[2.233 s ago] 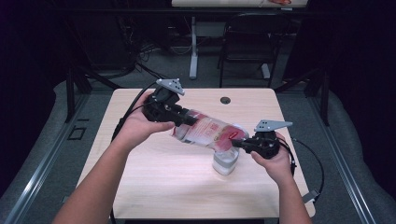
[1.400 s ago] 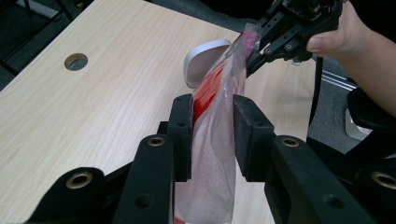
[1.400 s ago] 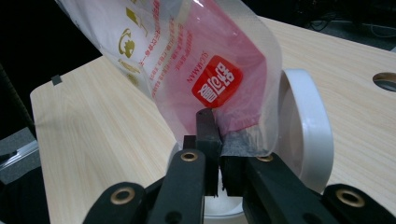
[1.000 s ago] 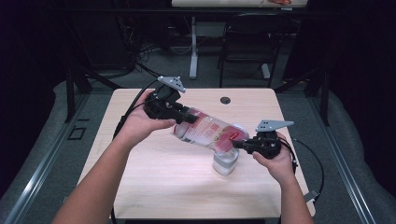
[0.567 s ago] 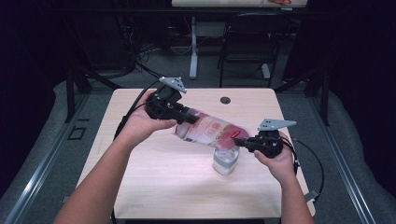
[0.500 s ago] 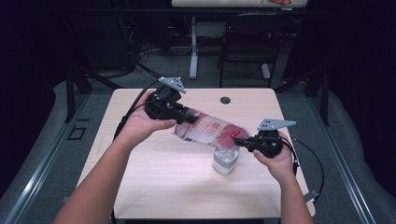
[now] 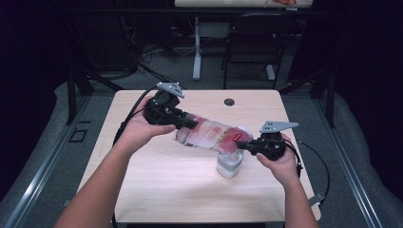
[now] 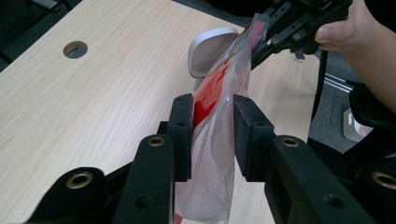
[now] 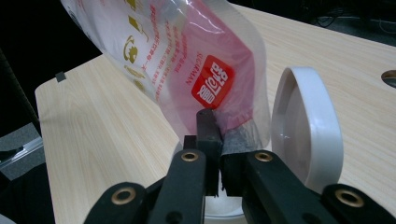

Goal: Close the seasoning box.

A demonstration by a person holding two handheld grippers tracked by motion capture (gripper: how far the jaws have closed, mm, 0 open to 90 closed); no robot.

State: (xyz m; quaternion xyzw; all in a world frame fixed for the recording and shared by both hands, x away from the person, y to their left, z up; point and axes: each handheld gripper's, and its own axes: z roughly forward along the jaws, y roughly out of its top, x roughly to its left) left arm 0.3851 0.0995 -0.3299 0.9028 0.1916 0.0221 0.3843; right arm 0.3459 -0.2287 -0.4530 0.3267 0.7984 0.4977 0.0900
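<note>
My left gripper (image 7: 189, 124) is clamped on one end of a clear plastic pouch (image 7: 209, 135) with red print. In the left gripper view both pads press the film from either side, and the pouch (image 8: 217, 135) runs away from the jaws toward my right hand (image 8: 355, 35). The contents look pale and granular near the pads, red farther along; what they are cannot be determined.

My right gripper (image 7: 243, 145) is closed on the opposite end of the pouch. In the right gripper view the jaws meet on a pinched edge of film, with a red logo patch (image 9: 213, 88) just above them. The print on the pouch (image 9: 187, 60) is too small and reversed to read in full.

The pouch hangs clear of the wooden table (image 7: 142, 190), held between both grippers and sloping down from left-far to right-near. Its lower end sits over a white container (image 7: 230, 164) standing on the table near my right hand (image 7: 280, 164). In the high view the pouch covers the container mouth, so the inside is not visible. A white hinged lid (image 9: 306, 126) stands open beside the pouch. The container body is cut off at the bottom of the right gripper view.

A round cable hole (image 7: 229, 101) lies at the far edge of the table.
</note>
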